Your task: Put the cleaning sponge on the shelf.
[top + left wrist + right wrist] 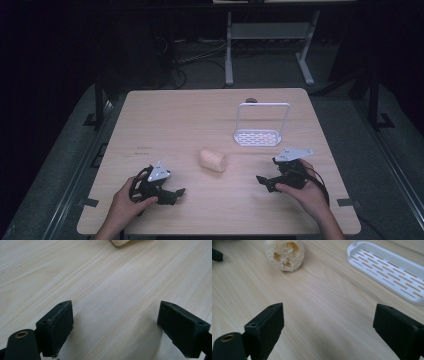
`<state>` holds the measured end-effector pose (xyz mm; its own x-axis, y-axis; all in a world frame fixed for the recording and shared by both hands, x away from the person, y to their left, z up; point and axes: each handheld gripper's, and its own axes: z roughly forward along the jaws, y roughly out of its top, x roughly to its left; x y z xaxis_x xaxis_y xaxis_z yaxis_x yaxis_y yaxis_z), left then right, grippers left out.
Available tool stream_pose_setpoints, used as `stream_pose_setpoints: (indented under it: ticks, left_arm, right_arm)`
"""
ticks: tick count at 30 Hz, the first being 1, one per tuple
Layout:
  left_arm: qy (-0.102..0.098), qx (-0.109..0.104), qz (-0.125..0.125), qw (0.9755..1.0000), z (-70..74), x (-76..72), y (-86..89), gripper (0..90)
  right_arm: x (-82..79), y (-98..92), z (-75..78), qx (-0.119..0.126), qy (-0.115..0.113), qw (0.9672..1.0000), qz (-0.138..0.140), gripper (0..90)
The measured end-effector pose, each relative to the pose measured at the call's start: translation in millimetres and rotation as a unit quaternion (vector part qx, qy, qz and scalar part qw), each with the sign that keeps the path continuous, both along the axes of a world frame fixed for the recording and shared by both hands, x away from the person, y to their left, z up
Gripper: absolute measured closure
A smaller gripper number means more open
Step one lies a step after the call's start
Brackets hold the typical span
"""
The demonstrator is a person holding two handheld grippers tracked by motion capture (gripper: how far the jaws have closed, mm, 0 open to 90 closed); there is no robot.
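Note:
A pale loofah sponge [213,160] lies on its side at the middle of the wooden table [165,120]. In the right gripper view the loofah [284,255] shows its holed end, far ahead and left of the jaws. A white slotted rack [258,137] with a tall wire handle stands behind and to the right of the sponge. The left gripper [176,196] rests open on the table near the front left, empty, and the left gripper [116,331] has bare wood between its pads. The right gripper [264,182] rests open at the front right, and the right gripper [329,332] holds nothing.
The white rack [387,267] lies ahead and right of the right jaws. A tip of the other gripper [216,254] shows at the far left. An edge of the loofah [122,242] is at the top of the left gripper view. A desk frame [270,45] stands beyond the table.

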<state>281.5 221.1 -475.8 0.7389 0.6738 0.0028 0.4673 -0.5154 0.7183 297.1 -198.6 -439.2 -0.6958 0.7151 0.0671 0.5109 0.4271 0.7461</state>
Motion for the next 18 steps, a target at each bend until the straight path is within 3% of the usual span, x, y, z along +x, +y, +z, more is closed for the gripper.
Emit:
stream_pose_setpoints:
  ticks: [18]
  left_arm:
    - [0.0,0.0,0.0,1.0,0.0,0.0,0.0,12.8]
  right_arm:
    - [11.6,22.6,2.5,0.003,-0.001,0.9995,0.031,9.6]
